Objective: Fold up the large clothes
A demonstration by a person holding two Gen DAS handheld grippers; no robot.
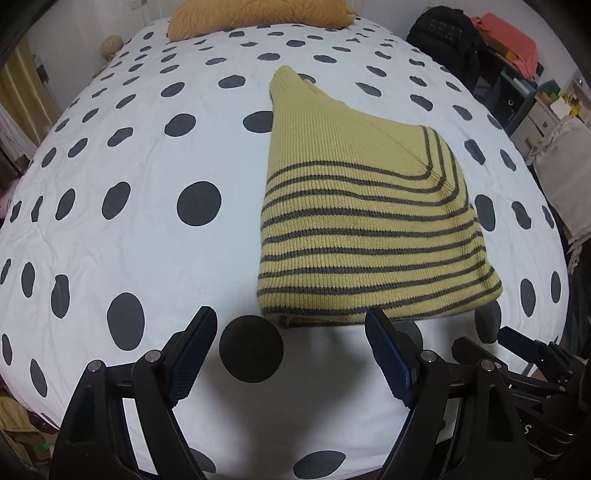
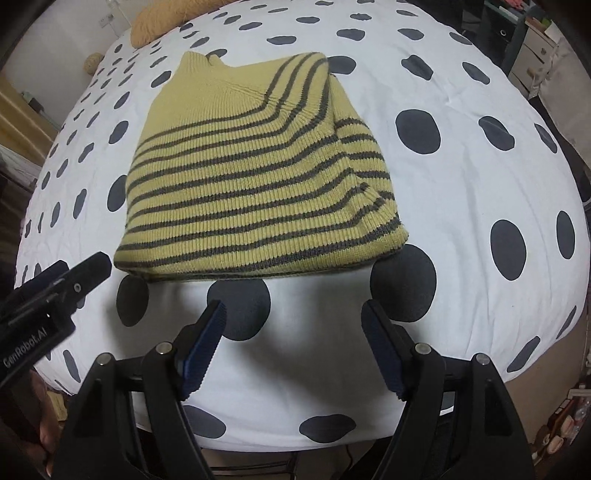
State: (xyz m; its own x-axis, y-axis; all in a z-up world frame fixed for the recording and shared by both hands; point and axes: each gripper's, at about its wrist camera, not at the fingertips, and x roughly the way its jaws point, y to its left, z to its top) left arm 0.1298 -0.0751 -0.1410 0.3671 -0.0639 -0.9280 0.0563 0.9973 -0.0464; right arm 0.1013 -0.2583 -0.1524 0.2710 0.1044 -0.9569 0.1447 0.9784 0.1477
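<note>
A yellow knit sweater with dark stripes (image 1: 365,221) lies folded into a compact shape on the white bed cover with dark dots (image 1: 129,155). It also shows in the right wrist view (image 2: 251,177). My left gripper (image 1: 291,325) is open and empty, just short of the sweater's near edge. My right gripper (image 2: 293,317) is open and empty, a little back from the same near edge. The left gripper's body shows at the left of the right wrist view (image 2: 55,291). The right gripper's body shows at the lower right of the left wrist view (image 1: 524,354).
A tan pillow (image 1: 258,14) lies at the head of the bed. A black backpack (image 1: 447,37) and shelves with clutter (image 1: 524,81) stand beside the bed on the right. The bed's front edge (image 2: 295,443) is just under my grippers.
</note>
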